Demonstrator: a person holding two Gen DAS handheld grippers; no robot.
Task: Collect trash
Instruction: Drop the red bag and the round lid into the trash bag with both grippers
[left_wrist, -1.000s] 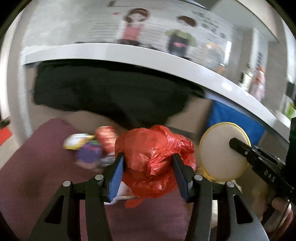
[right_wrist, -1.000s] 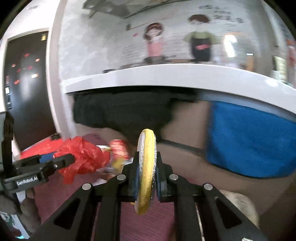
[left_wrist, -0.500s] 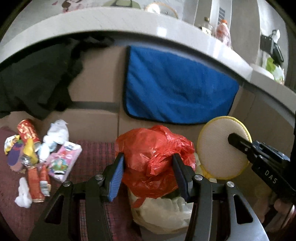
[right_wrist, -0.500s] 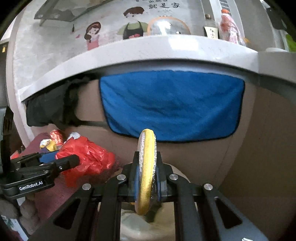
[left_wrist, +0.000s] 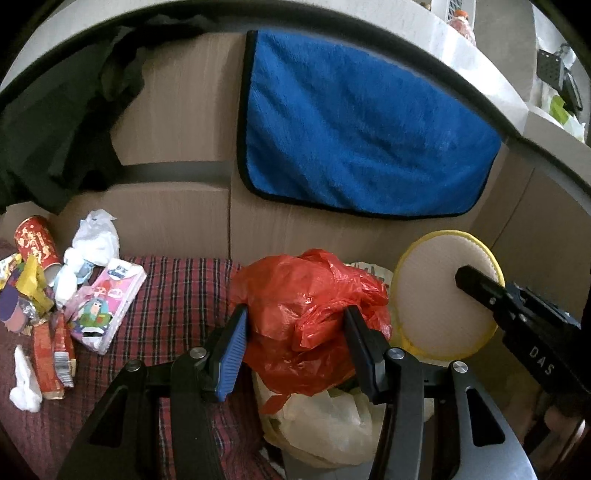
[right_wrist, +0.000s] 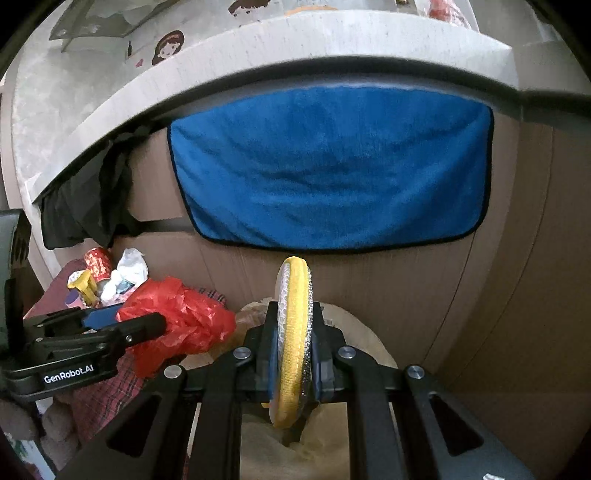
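Note:
My left gripper (left_wrist: 295, 317) is shut on a crumpled red plastic bag (left_wrist: 310, 317) and holds it over a bin lined with a pale plastic bag (left_wrist: 325, 424). My right gripper (right_wrist: 294, 314) is shut on a round yellow-rimmed scrubbing pad (right_wrist: 293, 343), held on edge above the same pale-lined bin (right_wrist: 365, 332). The pad (left_wrist: 443, 299) and the right gripper (left_wrist: 517, 317) show at the right of the left wrist view. The red bag (right_wrist: 181, 321) and the left gripper (right_wrist: 129, 321) show at the left of the right wrist view.
More trash lies on the red plaid cloth (left_wrist: 177, 295) at the left: a red can (left_wrist: 35, 240), white tissue (left_wrist: 96, 236), a pink tissue pack (left_wrist: 107, 302), wrappers (left_wrist: 51, 350). A blue towel (left_wrist: 354, 129) and a black cloth (left_wrist: 55, 129) hang on the cabinet front behind.
Both grippers have swung to the right with their loads, from the trash pile to above the lined bin. Both grips are unchanged.

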